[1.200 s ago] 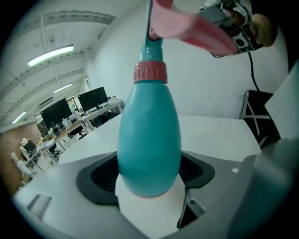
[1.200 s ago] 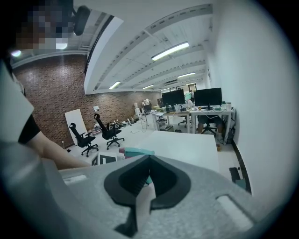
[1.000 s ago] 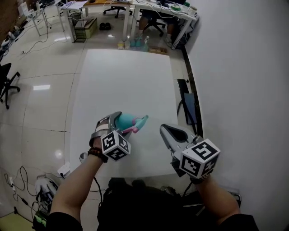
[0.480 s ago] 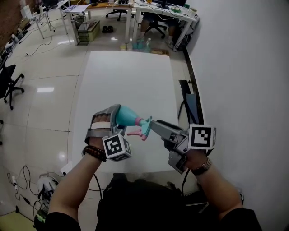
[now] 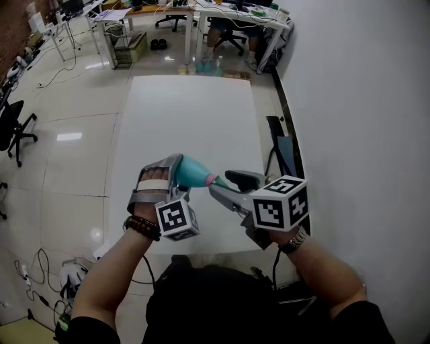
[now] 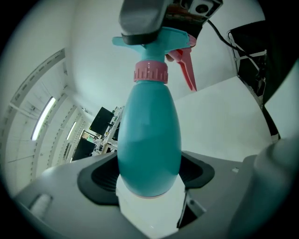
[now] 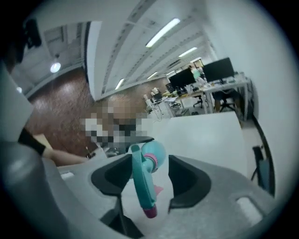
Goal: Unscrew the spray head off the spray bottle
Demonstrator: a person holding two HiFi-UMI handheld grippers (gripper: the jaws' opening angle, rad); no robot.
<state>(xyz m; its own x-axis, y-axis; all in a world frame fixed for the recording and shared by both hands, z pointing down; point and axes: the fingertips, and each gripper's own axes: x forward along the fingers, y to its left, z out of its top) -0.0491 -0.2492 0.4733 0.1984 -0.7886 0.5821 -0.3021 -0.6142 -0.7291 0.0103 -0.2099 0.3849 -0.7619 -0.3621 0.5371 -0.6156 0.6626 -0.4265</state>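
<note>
A teal spray bottle point(image 5: 191, 173) lies sideways in the air over the white table point(image 5: 188, 114), its neck pointing right. My left gripper point(image 5: 173, 176) is shut on its body; in the left gripper view the bottle point(image 6: 149, 140) rises from between the pads to a pink collar point(image 6: 150, 72) and pink trigger point(image 6: 187, 70). My right gripper point(image 5: 225, 187) stands open around the spray head, which it mostly hides from the head view. In the right gripper view the teal spray head point(image 7: 142, 182) sits between the jaws with a gap on each side.
A dark chair point(image 5: 282, 158) stands by the table's right edge, close to the white wall. Desks and office chairs point(image 5: 228, 20) fill the far end of the room. Another black chair point(image 5: 10, 131) and floor cables point(image 5: 40, 269) are at the left.
My right gripper has swung in from the right, turned, opened, and now straddles the spray head. The left gripper has raised the bottle a little.
</note>
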